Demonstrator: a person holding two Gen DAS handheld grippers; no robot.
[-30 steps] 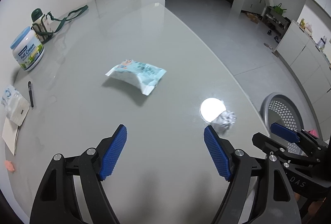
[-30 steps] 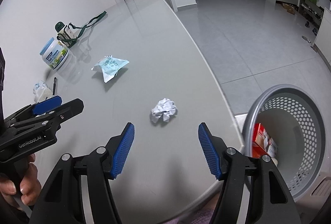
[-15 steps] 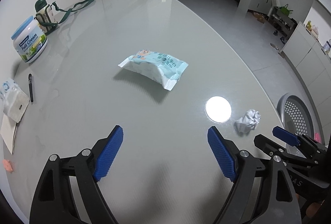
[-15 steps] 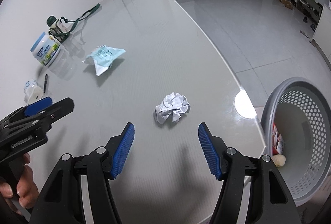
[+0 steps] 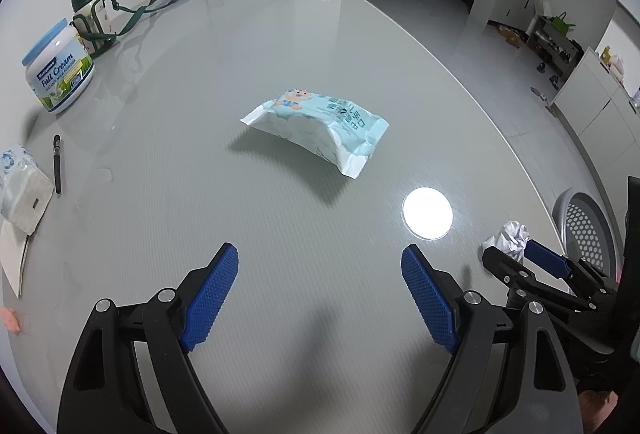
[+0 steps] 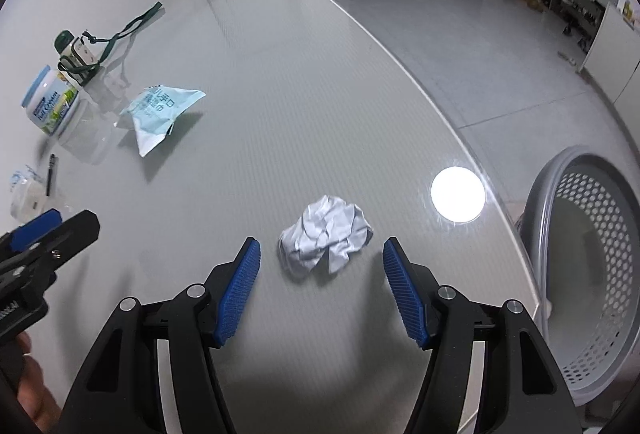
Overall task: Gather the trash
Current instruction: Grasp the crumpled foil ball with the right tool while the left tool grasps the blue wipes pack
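Note:
A light blue wipes packet (image 5: 320,127) lies on the grey table, a short way ahead of my open, empty left gripper (image 5: 320,298); it also shows in the right wrist view (image 6: 158,113). A crumpled white paper ball (image 6: 326,236) lies just ahead of my open, empty right gripper (image 6: 320,286), nearly between its blue pads (image 6: 240,290). In the left wrist view the ball (image 5: 510,236) sits at the right, beside the right gripper's tips. A grey perforated basket (image 6: 592,274) stands on the floor past the table's right edge.
A Full Cream tin (image 5: 58,67), a green-capped bottle with a strap (image 5: 90,15), a pen (image 5: 57,163) and a tissue pack (image 5: 22,191) sit along the left side. A lamp's glare (image 6: 457,193) lies near the table's curved right edge (image 6: 440,113).
Both grippers have moved forward. The wipes packet is nearer the left gripper and the paper ball has come close between the right gripper's pads. Both stayed open.

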